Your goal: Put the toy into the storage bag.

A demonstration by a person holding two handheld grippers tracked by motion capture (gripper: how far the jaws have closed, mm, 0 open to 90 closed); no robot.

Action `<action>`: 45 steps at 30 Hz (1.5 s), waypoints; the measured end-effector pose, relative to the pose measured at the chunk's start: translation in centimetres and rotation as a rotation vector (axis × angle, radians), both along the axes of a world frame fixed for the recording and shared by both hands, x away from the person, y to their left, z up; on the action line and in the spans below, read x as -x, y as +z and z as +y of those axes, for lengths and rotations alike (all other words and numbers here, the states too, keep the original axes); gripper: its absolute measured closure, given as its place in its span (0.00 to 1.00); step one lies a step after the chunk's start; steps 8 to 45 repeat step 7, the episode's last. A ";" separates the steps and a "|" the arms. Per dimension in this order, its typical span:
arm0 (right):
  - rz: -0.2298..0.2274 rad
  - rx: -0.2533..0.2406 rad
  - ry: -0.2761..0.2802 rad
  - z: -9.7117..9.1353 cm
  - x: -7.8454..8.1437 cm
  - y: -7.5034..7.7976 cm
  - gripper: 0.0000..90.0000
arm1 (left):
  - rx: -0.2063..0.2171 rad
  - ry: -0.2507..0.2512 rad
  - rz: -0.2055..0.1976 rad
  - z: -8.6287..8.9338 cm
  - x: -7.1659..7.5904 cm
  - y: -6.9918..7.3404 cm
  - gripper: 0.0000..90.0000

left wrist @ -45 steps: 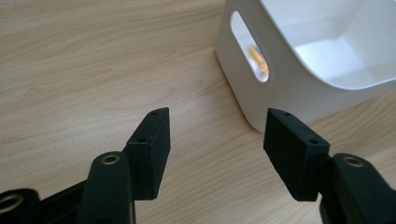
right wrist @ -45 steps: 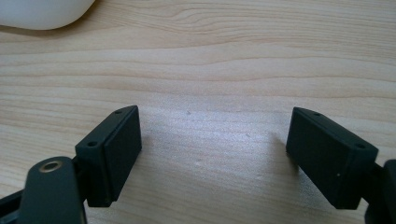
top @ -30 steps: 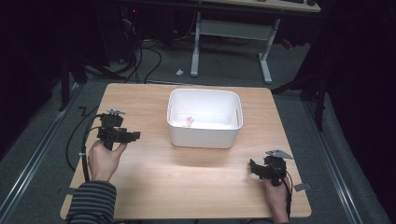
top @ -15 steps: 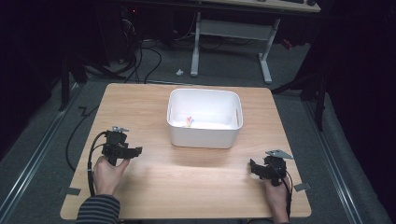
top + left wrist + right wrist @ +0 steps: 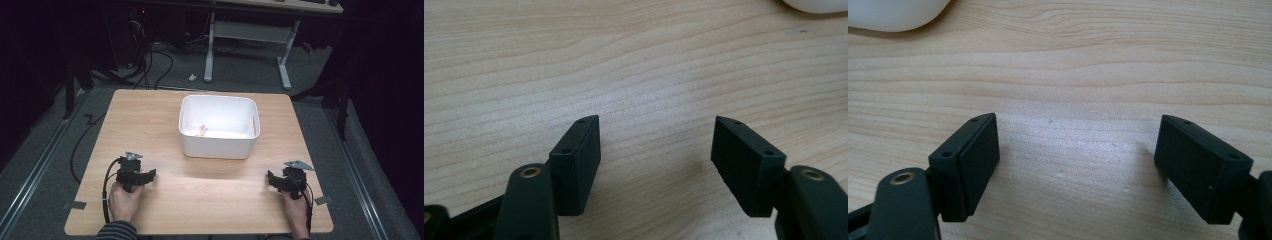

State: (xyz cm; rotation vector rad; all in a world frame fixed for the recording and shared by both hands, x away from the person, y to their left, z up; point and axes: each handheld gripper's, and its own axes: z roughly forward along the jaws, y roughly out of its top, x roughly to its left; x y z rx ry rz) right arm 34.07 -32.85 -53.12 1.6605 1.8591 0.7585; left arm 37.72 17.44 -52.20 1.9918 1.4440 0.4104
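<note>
- Left gripper (image 5: 150,174) rests low on the wooden surface (image 5: 150,125), its jaws having just been opening, spread with nothing between.
- White bin (image 5: 219,145) sits mid-surface, a small colourful item (image 5: 202,130) inside; it is likely light, best pinched across its middle.
- Right gripper (image 5: 270,180) rests with jaws spread, empty.

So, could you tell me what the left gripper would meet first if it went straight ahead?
Probably bare table: the left gripper points past the tub's near corner, though depth is unclear.

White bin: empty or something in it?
Not empty. The white bin stands upright on the table, with a small orange-pink item on its floor; what it is, cannot tell.
</note>
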 end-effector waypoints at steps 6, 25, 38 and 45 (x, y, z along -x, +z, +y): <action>0.002 0.001 -0.002 0.0 0.0 0.0 0.20 | -0.020 0.009 -0.147 -0.5 1.0 -1.4 0.35; 0.003 0.000 -0.001 0.0 0.0 0.0 0.20 | -0.022 0.010 -0.147 -0.5 1.1 -1.4 0.35; 0.003 0.000 -0.001 0.0 0.0 0.0 0.20 | -0.022 0.010 -0.147 -0.5 1.1 -1.4 0.35; 0.003 0.000 -0.001 0.0 0.0 0.0 0.20 | -0.022 0.010 -0.147 -0.5 1.1 -1.4 0.35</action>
